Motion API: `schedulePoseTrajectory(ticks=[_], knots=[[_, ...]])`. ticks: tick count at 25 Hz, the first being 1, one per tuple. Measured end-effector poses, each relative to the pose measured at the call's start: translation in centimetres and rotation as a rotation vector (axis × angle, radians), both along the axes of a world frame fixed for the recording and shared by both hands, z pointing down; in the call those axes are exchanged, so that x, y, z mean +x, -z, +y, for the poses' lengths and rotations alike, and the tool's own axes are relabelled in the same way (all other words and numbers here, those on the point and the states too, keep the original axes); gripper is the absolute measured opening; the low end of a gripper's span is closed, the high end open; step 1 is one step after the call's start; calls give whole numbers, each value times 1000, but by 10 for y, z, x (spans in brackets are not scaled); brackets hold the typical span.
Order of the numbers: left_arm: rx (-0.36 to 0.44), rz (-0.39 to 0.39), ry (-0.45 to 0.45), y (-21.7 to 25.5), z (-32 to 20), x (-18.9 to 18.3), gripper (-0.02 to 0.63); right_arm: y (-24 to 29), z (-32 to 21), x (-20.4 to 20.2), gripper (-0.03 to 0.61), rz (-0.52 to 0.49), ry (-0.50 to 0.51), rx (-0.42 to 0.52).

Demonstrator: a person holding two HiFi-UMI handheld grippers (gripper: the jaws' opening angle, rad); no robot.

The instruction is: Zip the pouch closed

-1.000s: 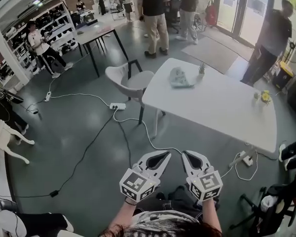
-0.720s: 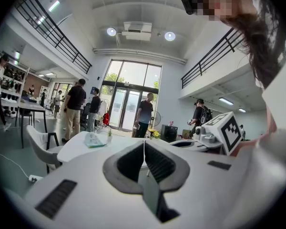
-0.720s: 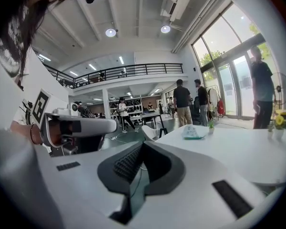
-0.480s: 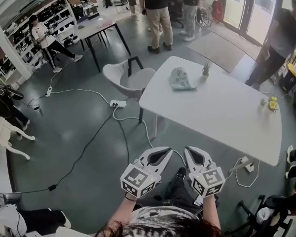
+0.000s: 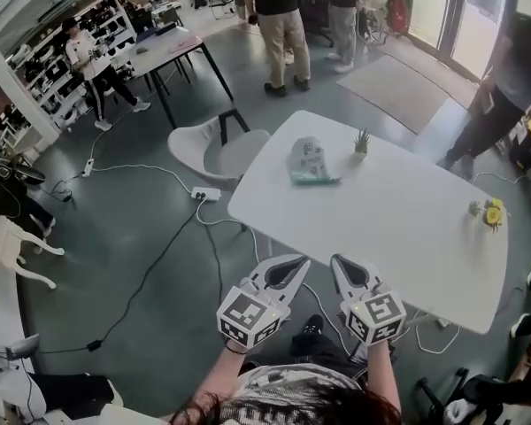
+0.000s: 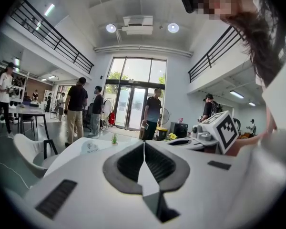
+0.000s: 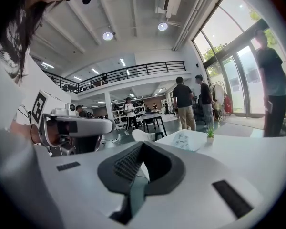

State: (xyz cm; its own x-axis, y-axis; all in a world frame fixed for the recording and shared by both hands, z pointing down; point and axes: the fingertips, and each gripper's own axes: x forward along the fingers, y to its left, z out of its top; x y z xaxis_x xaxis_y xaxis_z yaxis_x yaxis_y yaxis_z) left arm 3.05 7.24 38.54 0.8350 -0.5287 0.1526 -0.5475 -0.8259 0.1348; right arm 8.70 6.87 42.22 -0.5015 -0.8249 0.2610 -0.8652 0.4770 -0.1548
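Pale green-and-white soft pouch (image 5: 308, 161) lies flat on the white rectangular table (image 5: 398, 237), near a small green potted plant (image 5: 361, 141). Left gripper (image 5: 301, 264) and right gripper (image 5: 338, 262) side by side at the table's near edge — jaws together, nothing between them — well apart from the pouch.

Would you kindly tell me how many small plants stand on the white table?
2: a green plant just right of the pouch near the far edge of the table, and a yellow-flowered plant near its right edge. None looks hidden.
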Motion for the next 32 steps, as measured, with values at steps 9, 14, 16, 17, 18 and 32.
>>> schedulePoseTrajectory(ticks=[9,14,16,17,18,32], knots=[[-22,-22,40,-8,-30,35,15,-13,-39,37,-2,-31,33,-24],[-42,-38,69,-13,-41,34,15,-24,-51,39,-2,-53,48,-49],[-50,-51,76,-15,-46,34,15,-28,-56,39,-2,-60,53,-60],[-56,-55,78,-17,-49,34,14,-29,-58,38,-2,-63,56,-65],[-61,-58,78,-19,-52,34,15,-31,-60,38,-2,-65,58,-68],[-80,-62,-18,-40,-150,55,14,-66,-151,75,-2,16,-41,-124]])
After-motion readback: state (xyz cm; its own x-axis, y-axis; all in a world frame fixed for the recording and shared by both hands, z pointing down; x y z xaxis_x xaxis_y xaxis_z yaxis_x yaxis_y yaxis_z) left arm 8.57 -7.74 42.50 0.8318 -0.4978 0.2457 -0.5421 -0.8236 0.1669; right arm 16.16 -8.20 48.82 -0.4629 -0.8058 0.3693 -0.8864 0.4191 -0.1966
